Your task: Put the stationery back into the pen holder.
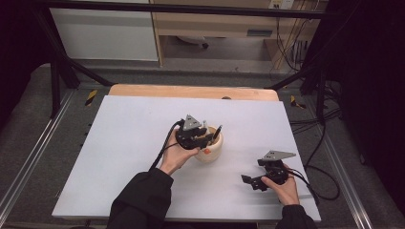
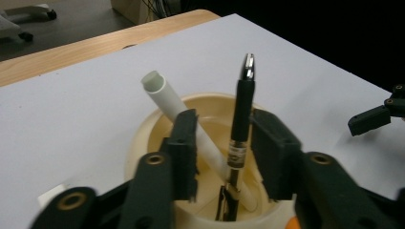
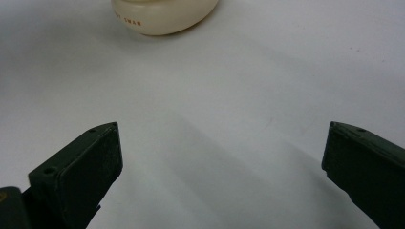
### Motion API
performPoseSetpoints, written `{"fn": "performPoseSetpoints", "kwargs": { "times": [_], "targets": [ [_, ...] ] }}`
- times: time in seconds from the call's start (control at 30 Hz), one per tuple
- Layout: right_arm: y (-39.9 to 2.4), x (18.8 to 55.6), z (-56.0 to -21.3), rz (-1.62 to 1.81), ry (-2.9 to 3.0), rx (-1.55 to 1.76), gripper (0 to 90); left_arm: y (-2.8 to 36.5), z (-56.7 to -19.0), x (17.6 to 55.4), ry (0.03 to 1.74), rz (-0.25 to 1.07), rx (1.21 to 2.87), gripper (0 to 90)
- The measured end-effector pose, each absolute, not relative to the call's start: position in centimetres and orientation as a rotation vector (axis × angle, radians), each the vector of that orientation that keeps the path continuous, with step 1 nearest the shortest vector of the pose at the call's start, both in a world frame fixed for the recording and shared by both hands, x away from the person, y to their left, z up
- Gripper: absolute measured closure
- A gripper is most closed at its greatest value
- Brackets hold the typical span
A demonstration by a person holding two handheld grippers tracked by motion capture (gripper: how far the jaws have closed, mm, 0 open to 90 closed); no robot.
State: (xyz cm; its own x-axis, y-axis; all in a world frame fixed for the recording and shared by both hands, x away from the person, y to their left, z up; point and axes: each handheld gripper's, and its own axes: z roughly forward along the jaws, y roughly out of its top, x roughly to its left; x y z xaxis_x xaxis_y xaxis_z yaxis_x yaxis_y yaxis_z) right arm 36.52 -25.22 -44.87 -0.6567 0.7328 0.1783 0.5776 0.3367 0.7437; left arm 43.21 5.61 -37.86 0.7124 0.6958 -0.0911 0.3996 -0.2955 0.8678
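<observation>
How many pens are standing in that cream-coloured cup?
2. A black pen stands nearly upright in the cream cup, between the left gripper jaws. A white pen leans toward the cup's far-left rim. The jaws hide part of the cup's inside, so another could be there.

Black pen (image 2: 241, 121) upright in cream cup (image 2: 138, 143)

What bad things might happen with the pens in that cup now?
The black pen stands between the left gripper's open jaws, so pulling the gripper away carelessly might drag it out or knock it over. The white pen leans on the cup's rim beside one jaw and might get bumped out. The cup looks light; a nudge might tip it, and the right gripper rests too far away to steady it.
</observation>
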Motion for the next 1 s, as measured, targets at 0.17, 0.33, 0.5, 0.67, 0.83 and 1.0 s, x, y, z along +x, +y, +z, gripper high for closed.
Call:
{"fn": "performPoseSetpoints", "kwargs": {
  "times": [0.17,0.33,0.5,0.67,0.83,1.0],
  "targets": [
    [-25.2,36.5,-44.9,1.221,2.407,1.195,0.8,6.9,-37.1,42.7,0.849,0.376,1.977,43.7],
    [-25.2,36.5,-44.9,1.220,2.408,1.196,0.8,8.6,-36.5,42.1,0.852,0.398,1.996,34.0],
    [-25.2,36.5,-45.0,1.215,2.410,1.195,0.8,10.4,-36.3,41.5,0.883,0.419,2.013,23.8],
    [-25.2,36.5,-44.9,1.217,2.410,1.196,0.8,11.9,-36.6,41.0,0.912,0.434,2.014,17.8],
    [-25.2,36.5,-44.9,1.216,2.411,1.197,0.8,13.1,-37.3,40.8,0.942,0.431,2.027,13.0],
    [-25.2,36.5,-44.9,1.215,2.412,1.195,0.8,13.9,-38.2,40.9,0.975,0.453,2.052,11.4]
  ]
}}
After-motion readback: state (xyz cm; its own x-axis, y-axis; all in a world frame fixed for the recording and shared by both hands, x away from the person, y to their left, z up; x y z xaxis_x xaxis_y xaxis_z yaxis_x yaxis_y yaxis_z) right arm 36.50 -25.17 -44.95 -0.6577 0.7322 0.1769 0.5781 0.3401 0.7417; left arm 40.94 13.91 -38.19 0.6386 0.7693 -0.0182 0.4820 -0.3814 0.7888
